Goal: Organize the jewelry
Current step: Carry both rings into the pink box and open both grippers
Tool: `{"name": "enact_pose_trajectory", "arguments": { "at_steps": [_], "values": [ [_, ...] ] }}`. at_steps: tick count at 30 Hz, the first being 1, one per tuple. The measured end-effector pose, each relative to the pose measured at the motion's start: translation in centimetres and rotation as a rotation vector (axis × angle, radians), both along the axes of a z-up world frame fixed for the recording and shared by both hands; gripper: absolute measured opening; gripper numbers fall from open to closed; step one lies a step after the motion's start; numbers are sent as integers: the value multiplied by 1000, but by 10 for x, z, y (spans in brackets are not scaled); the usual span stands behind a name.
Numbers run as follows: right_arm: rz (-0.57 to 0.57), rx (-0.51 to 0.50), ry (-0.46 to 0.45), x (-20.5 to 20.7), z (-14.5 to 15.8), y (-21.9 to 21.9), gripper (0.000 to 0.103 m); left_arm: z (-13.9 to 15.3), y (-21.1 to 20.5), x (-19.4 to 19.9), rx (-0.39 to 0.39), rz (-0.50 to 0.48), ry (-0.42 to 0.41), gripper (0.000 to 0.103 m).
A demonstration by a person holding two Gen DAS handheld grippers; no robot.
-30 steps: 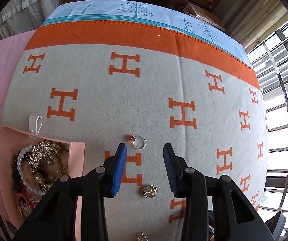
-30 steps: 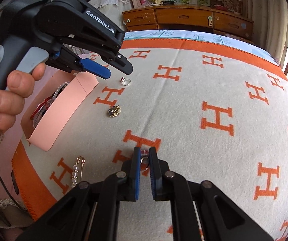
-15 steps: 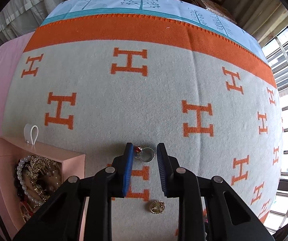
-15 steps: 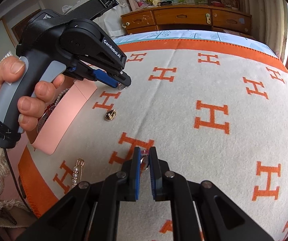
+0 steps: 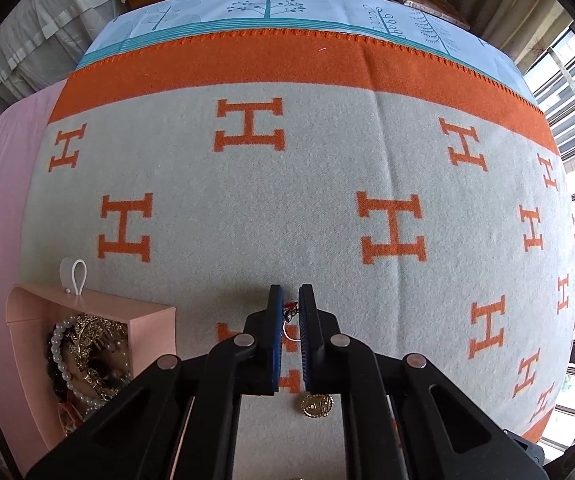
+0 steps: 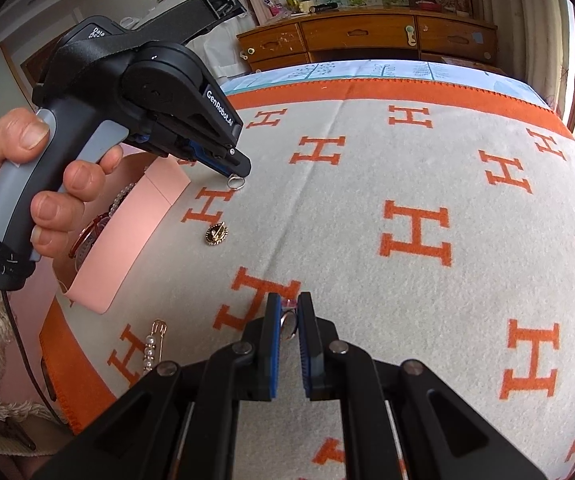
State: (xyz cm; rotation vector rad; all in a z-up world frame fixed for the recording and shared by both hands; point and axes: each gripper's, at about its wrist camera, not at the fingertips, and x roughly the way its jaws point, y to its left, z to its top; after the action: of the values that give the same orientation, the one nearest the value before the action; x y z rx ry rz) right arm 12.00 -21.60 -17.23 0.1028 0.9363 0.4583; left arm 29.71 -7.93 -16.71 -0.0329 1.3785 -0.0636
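Note:
A silver ring with a red stone (image 5: 288,312) sits between the blue pads of my left gripper (image 5: 290,300), whose jaws are closing tight on it just above the blanket. In the right wrist view the same left gripper (image 6: 236,168) points down with the ring (image 6: 236,181) hanging at its tip, beside the pink box (image 6: 127,240). My right gripper (image 6: 289,305) is shut on a second ring (image 6: 288,324), silver with a pale pink stone, held low over an orange H.
The pink box (image 5: 151,320) holds pearls and gold pieces. A gold brooch (image 5: 317,405) (image 6: 216,234) and a pearl pin (image 6: 152,346) lie loose on the grey and orange blanket (image 6: 367,200). A wooden dresser (image 6: 367,36) stands behind; windows are on the right.
My left gripper moved forward and down over the red-stone ring and its jaws closed from wide apart onto it. The right gripper kept still, shut on its ring.

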Motion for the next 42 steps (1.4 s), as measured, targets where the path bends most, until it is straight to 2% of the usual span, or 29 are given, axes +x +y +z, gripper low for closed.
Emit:
{"name": "enact_pose_trajectory", "arguments": {
  "at_steps": [6, 12, 17, 22, 26, 32, 37, 42],
  "values": [
    [-2, -4, -23, -4, 7, 2, 8, 14, 7, -16, -23, -3, -40, 5],
    [17, -10, -58, -9, 26, 10, 8, 49, 26, -48, -68, -24, -112, 5],
    [69, 3, -106, -11, 54, 27, 8, 86, 72, -84, -75, -25, -182, 5],
    [134, 84, -119, -2, 86, 54, 8, 120, 128, -116, -80, 9, -263, 5],
    [191, 127, -114, 10, 107, 85, 8, 135, 162, -136, -85, 29, -301, 5],
    [261, 140, -60, 22, 114, 136, 8, 119, 190, -154, -98, 42, -278, 5],
    [279, 89, 0, 26, 94, 164, 8, 97, 198, -166, -118, 30, -244, 5],
    [258, 45, 65, 31, 74, 172, 9, 79, 198, -175, -145, 2, -206, 5]
  ]
}}
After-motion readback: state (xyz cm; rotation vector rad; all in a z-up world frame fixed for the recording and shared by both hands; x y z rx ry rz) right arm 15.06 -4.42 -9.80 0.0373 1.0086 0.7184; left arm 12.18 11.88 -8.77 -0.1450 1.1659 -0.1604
